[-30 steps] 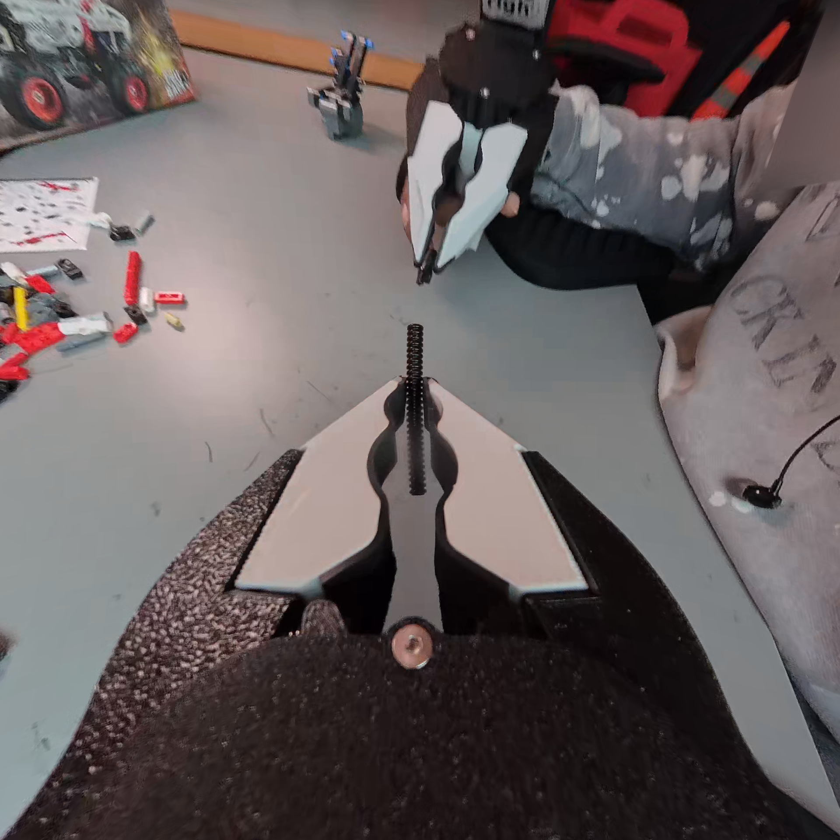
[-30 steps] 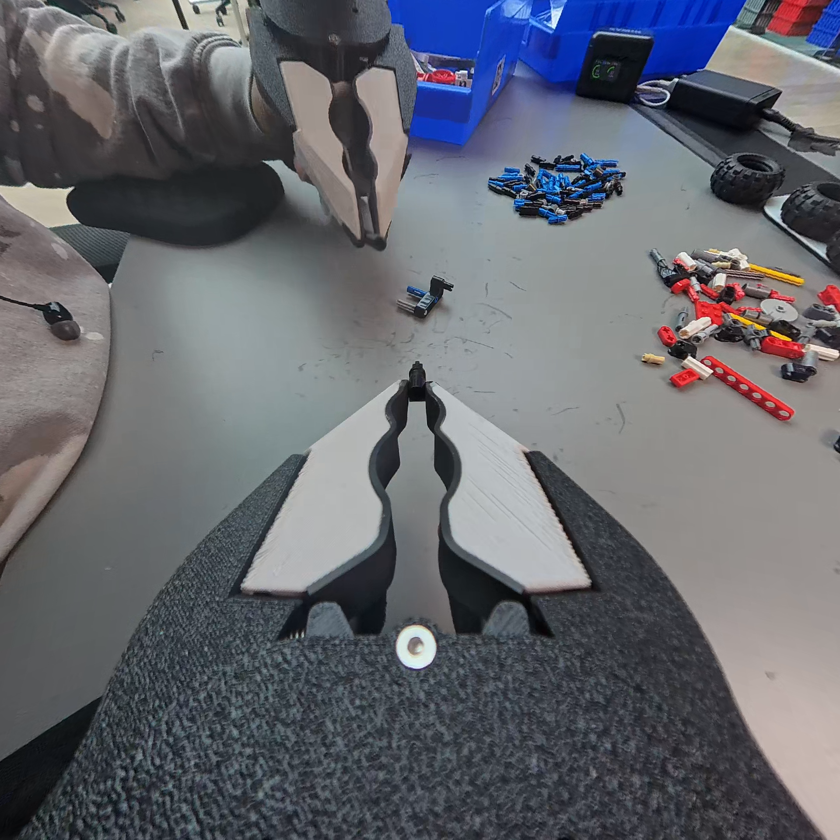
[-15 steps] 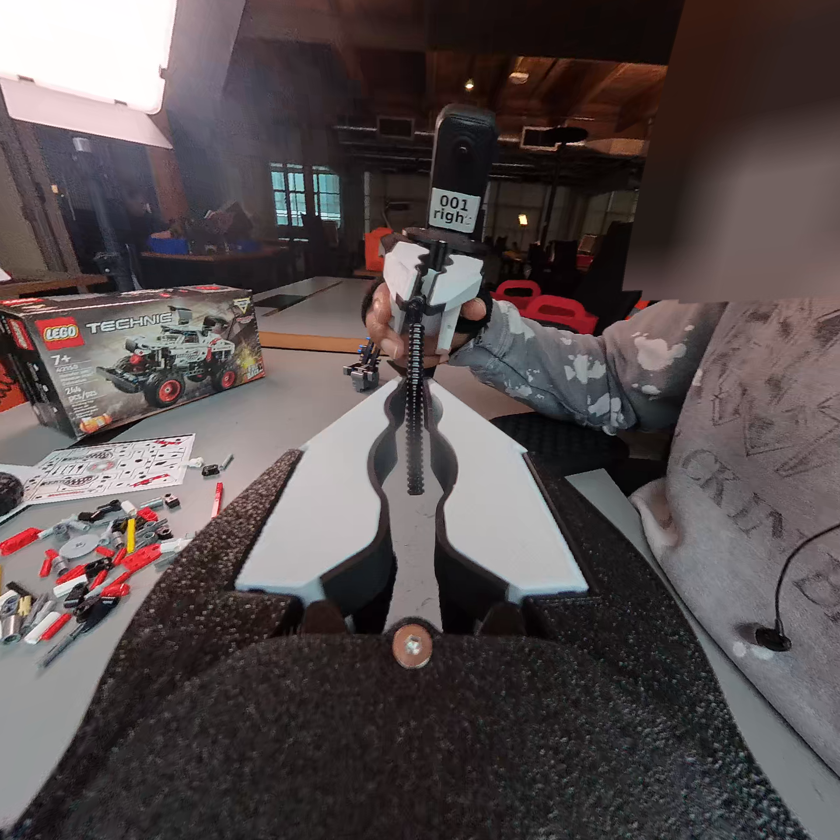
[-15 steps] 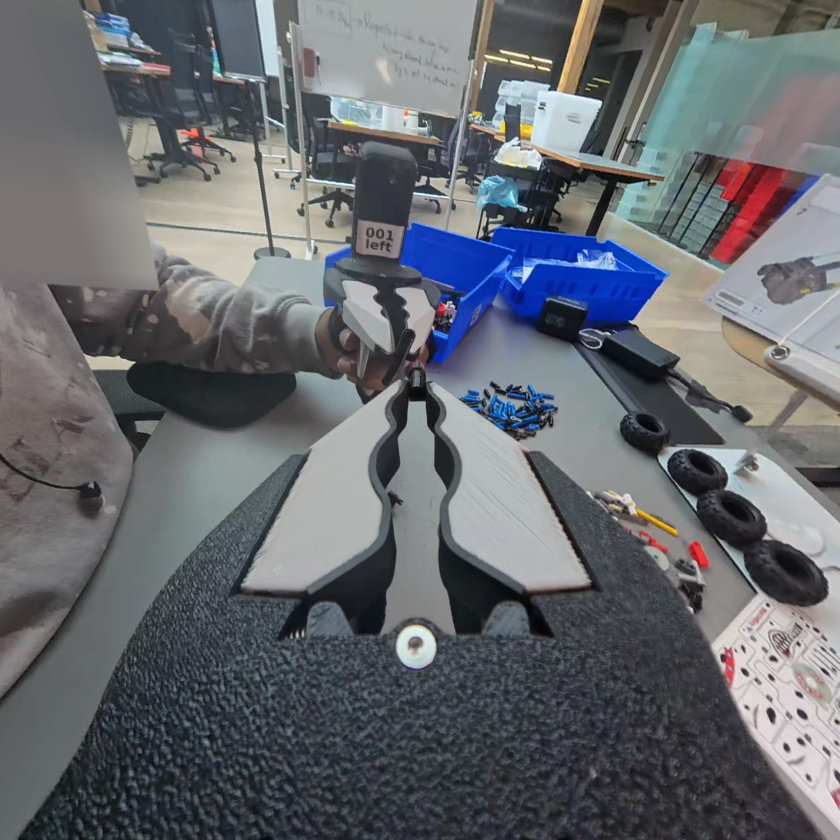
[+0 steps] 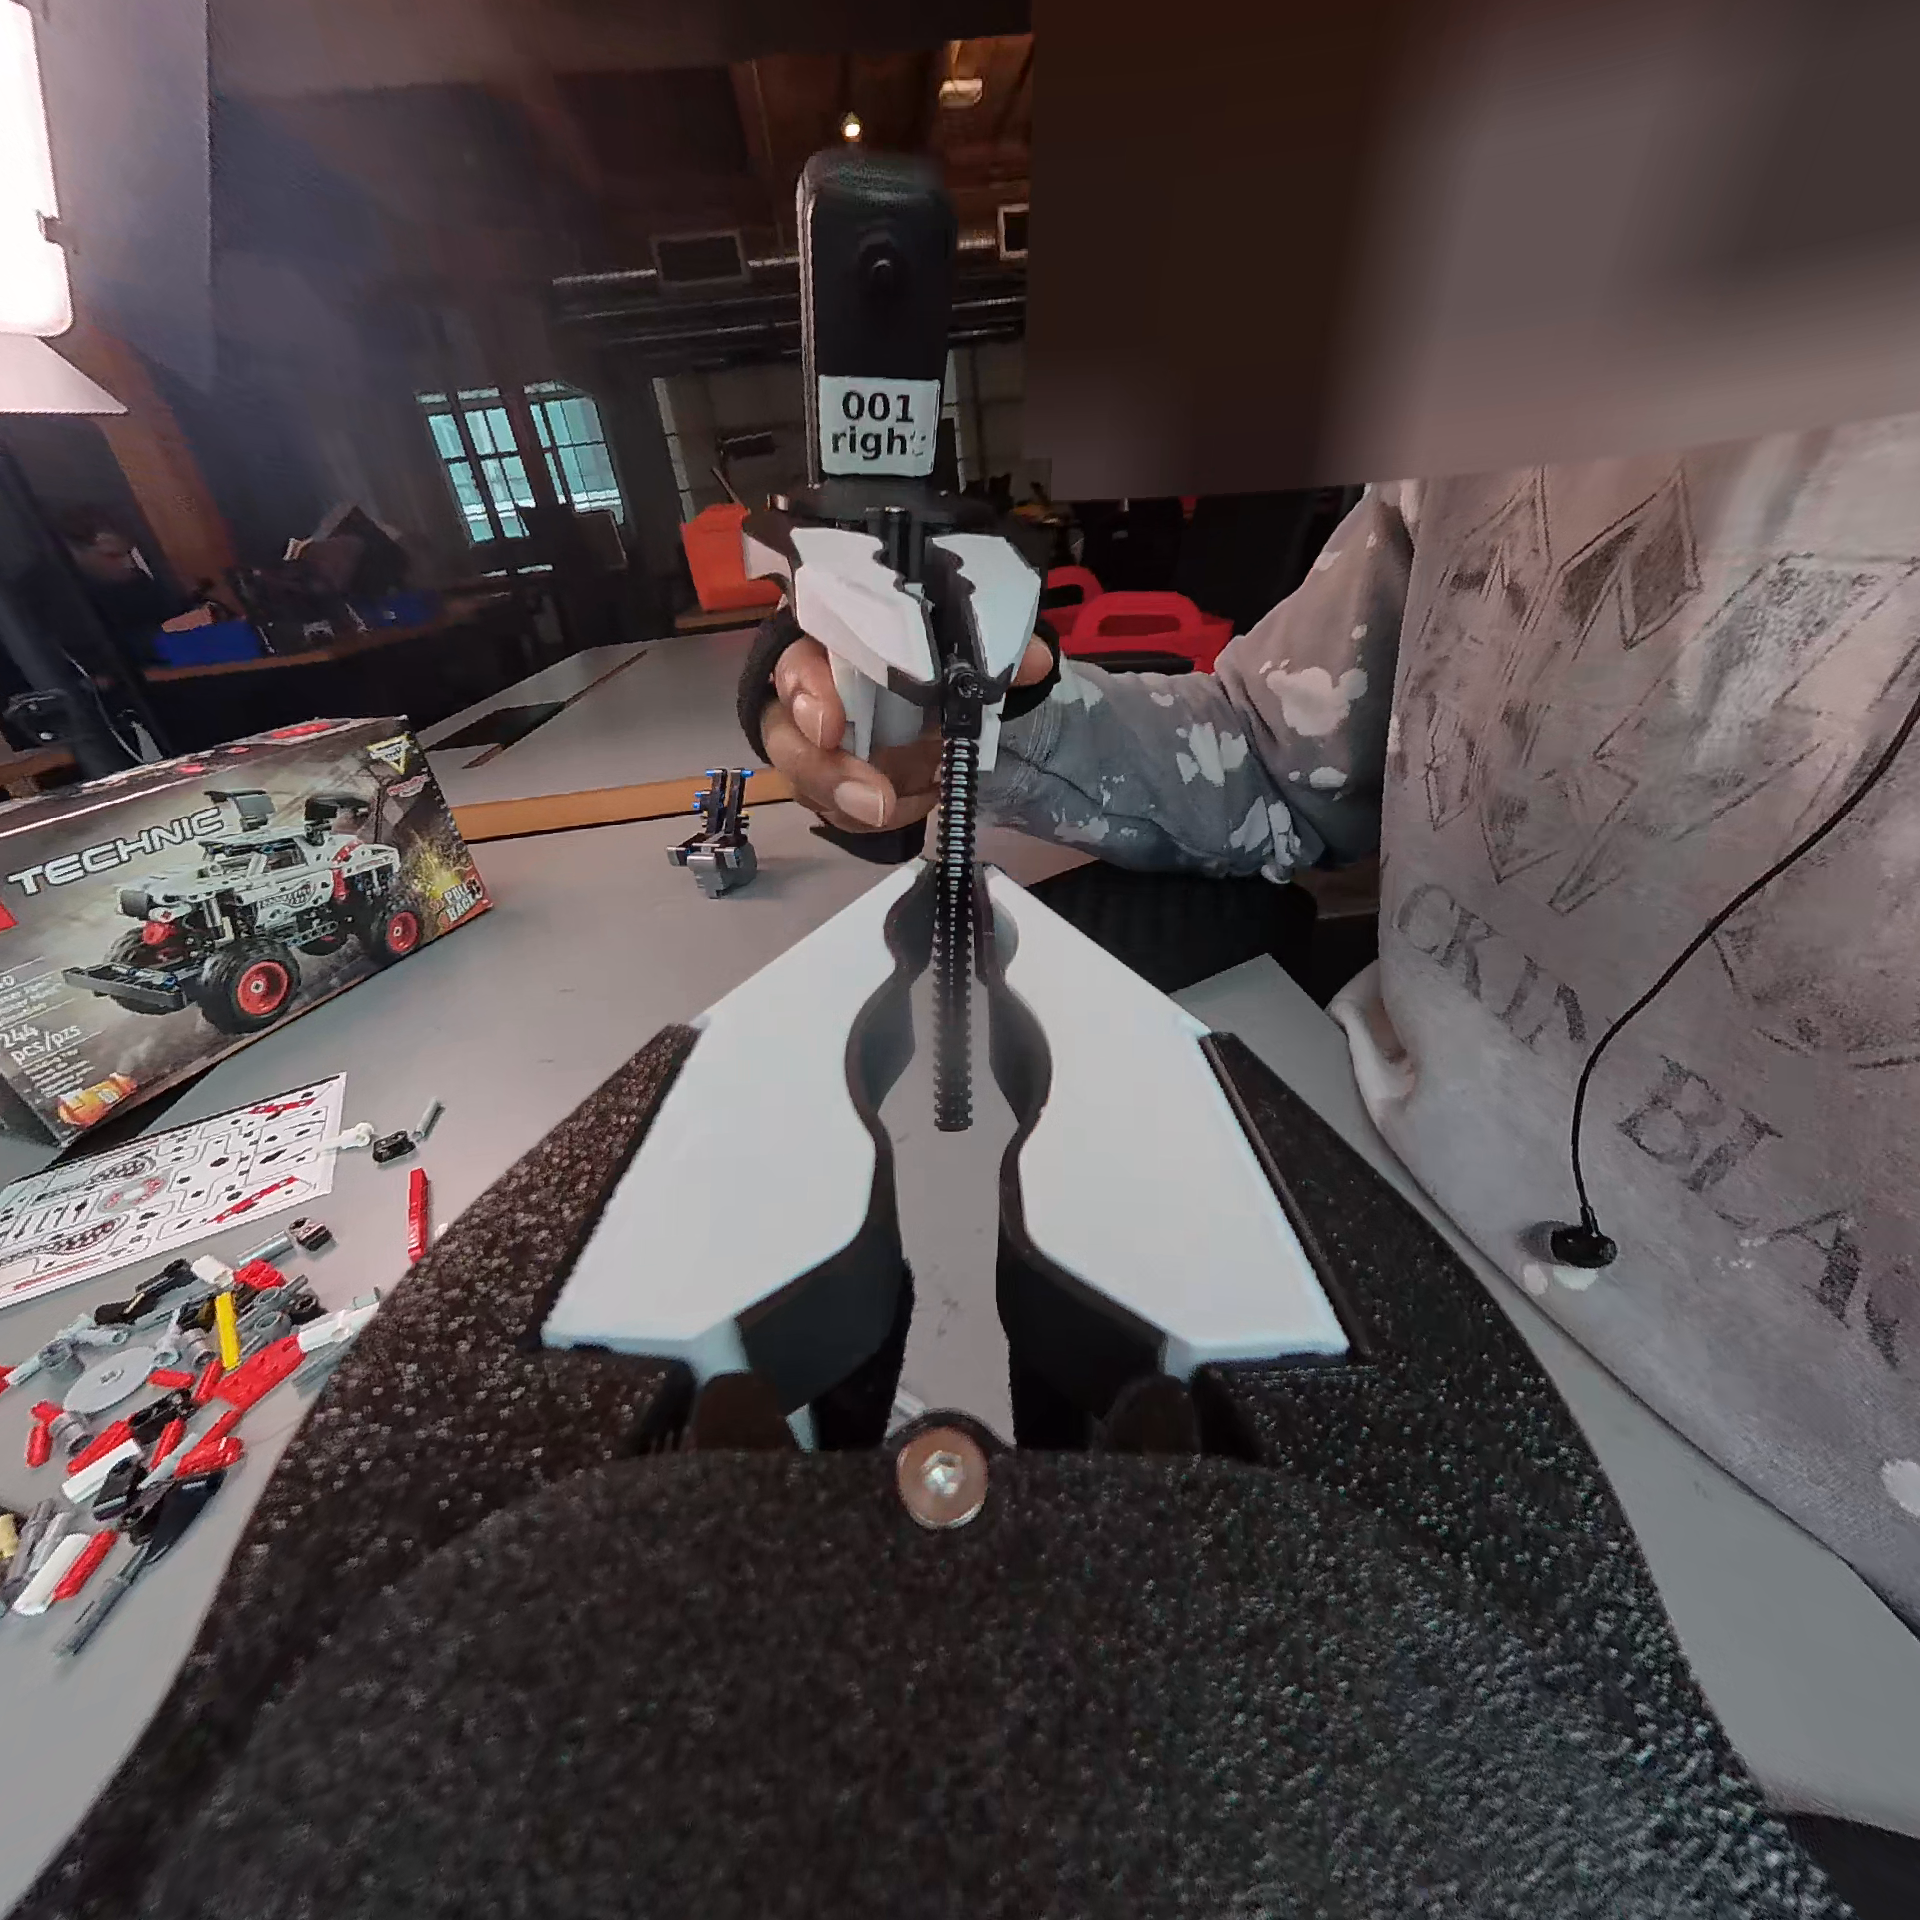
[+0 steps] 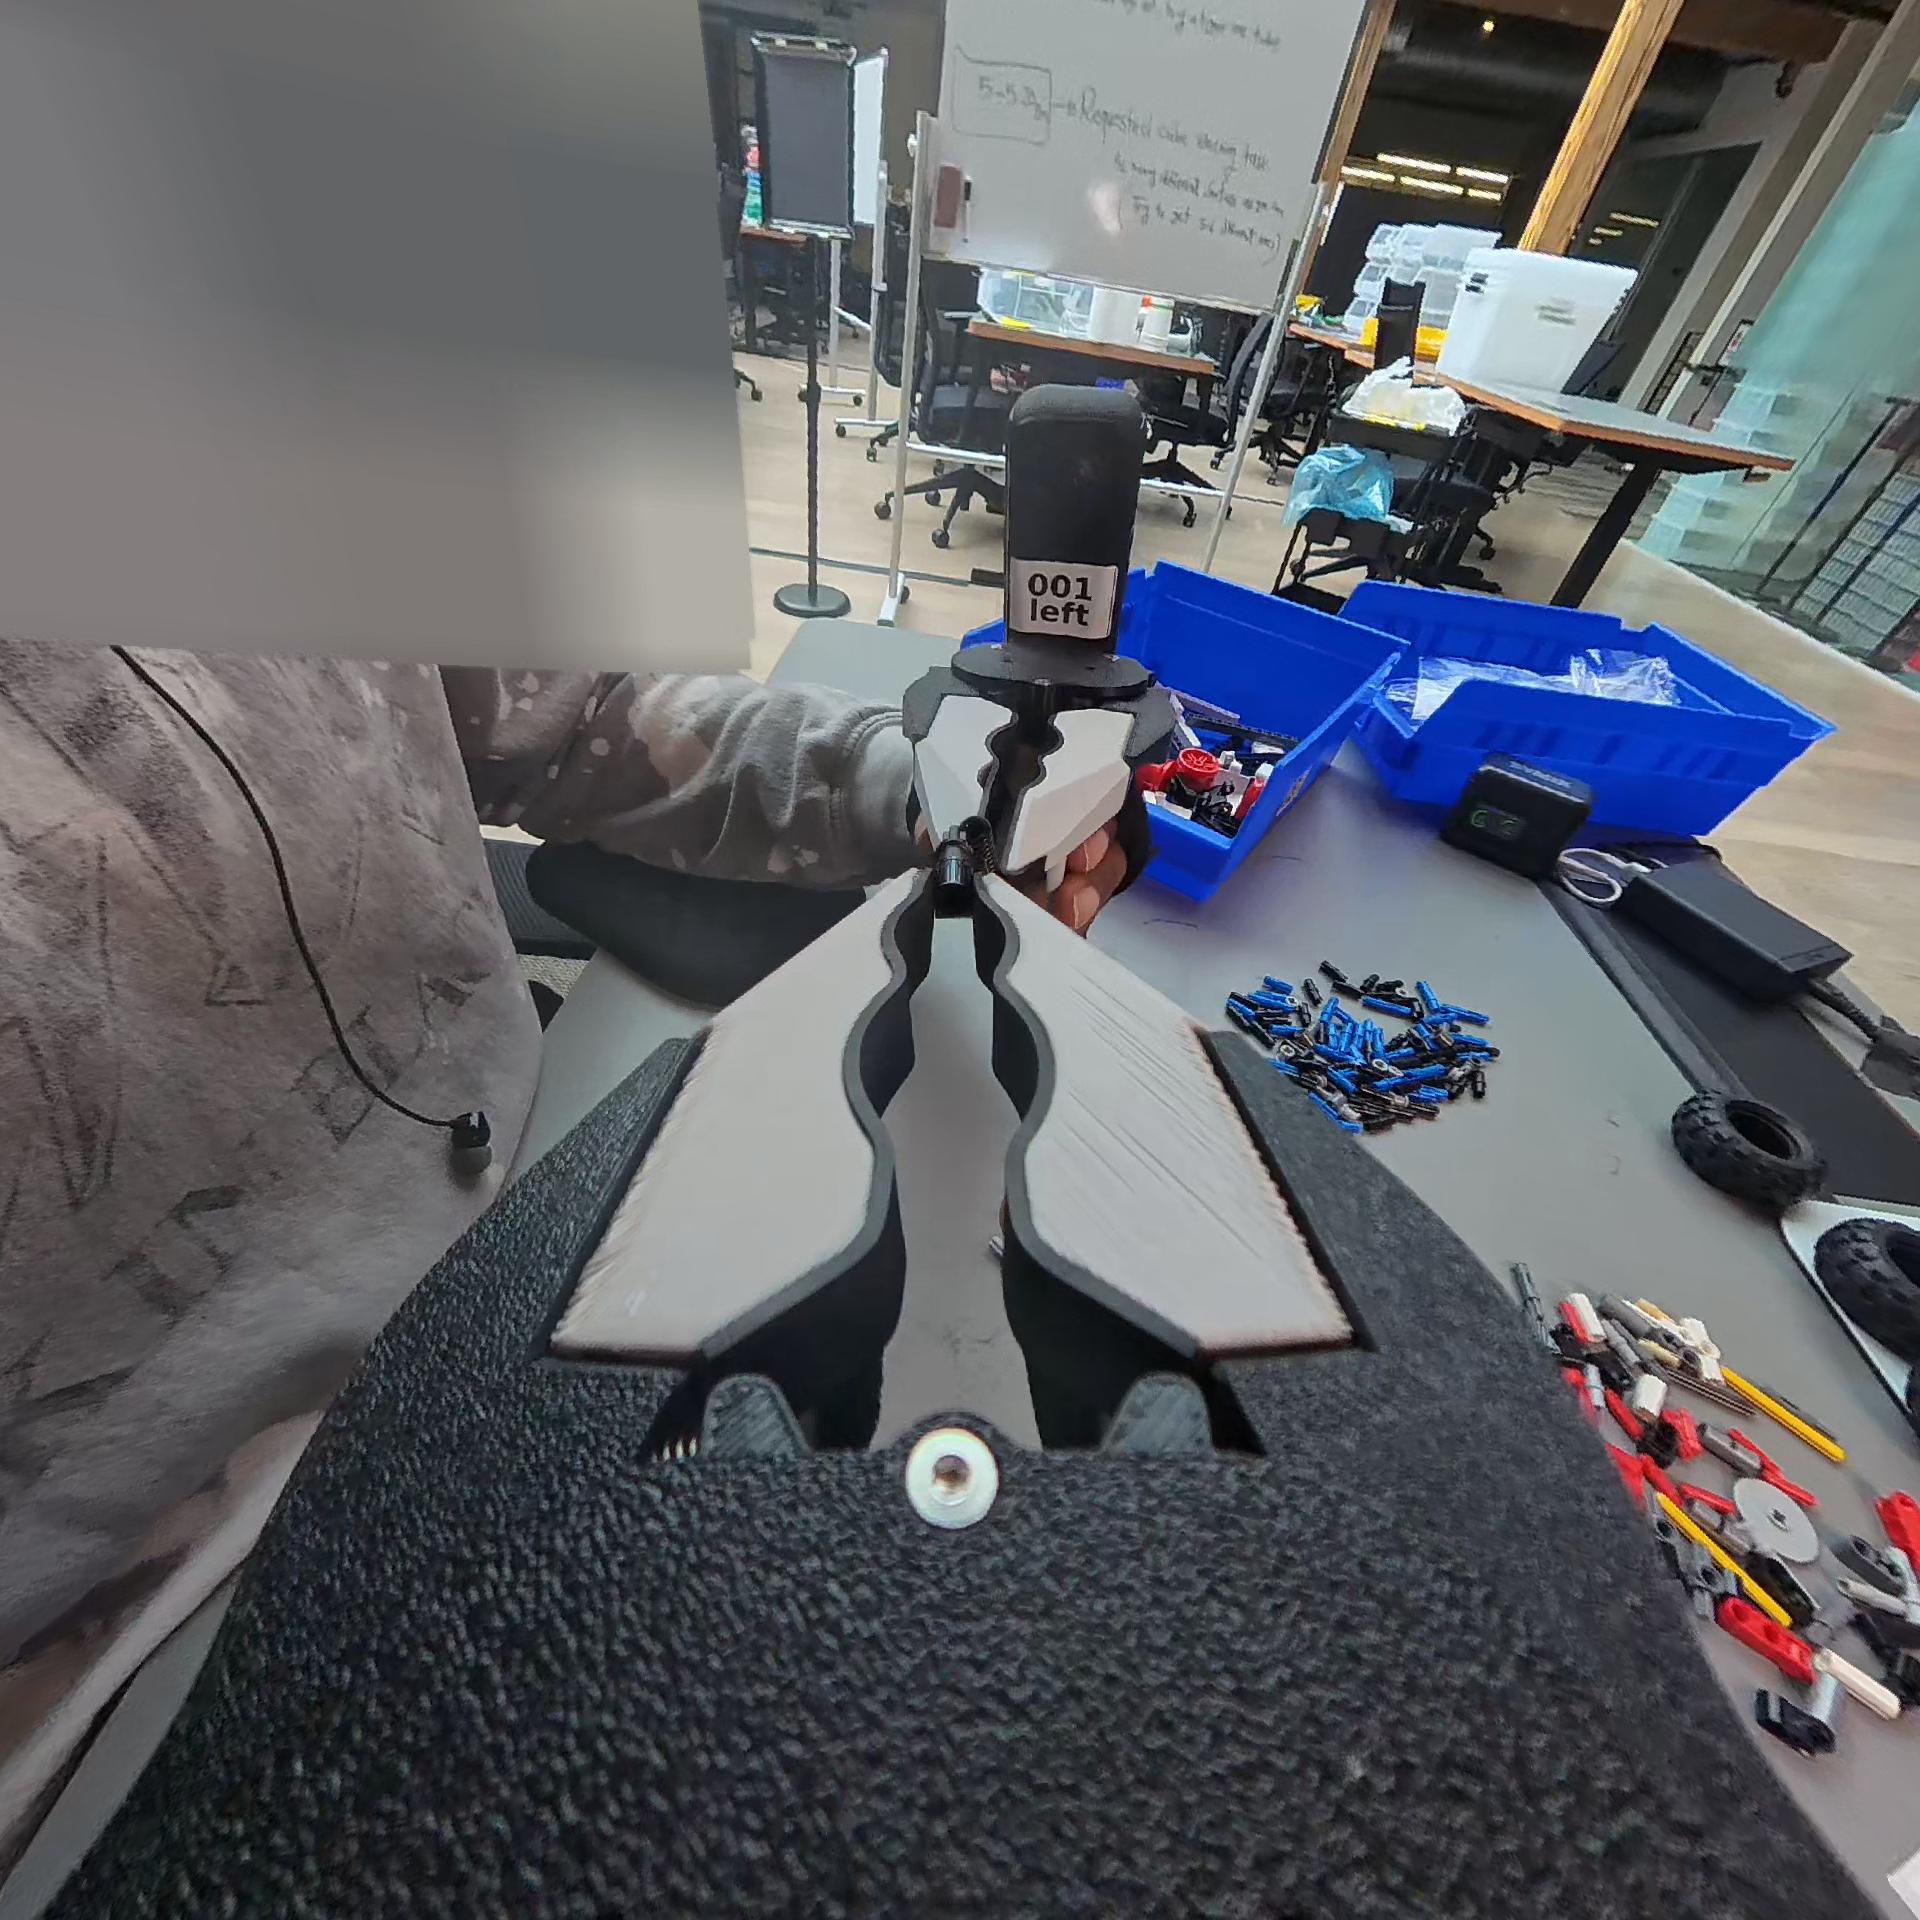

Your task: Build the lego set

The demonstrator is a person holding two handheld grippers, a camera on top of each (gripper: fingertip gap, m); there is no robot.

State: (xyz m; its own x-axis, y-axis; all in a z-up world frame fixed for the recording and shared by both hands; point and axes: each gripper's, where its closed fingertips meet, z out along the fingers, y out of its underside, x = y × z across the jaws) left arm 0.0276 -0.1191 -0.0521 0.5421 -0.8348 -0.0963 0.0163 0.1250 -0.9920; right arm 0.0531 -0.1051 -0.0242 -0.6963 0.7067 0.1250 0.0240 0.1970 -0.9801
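The left gripper (image 5: 954, 894) has smooth matt white plastic fingers (image 5: 769, 1143) in a rough, pebbled black housing with a shiny metal screw (image 5: 941, 1477) at 6 o'clock, clamping a ribbed black plastic spring (image 5: 954, 956) above the smooth matt grey table (image 5: 582, 966).

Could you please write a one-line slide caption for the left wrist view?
Left gripper clamps a black ridged axle, its far end meeting the small black connector held by the right gripper.

Lettered box (image 5: 229, 904), 2 camera stickers (image 5: 878, 426), whiteboard (image 6: 1132, 135), sweatshirt (image 5: 1662, 831).
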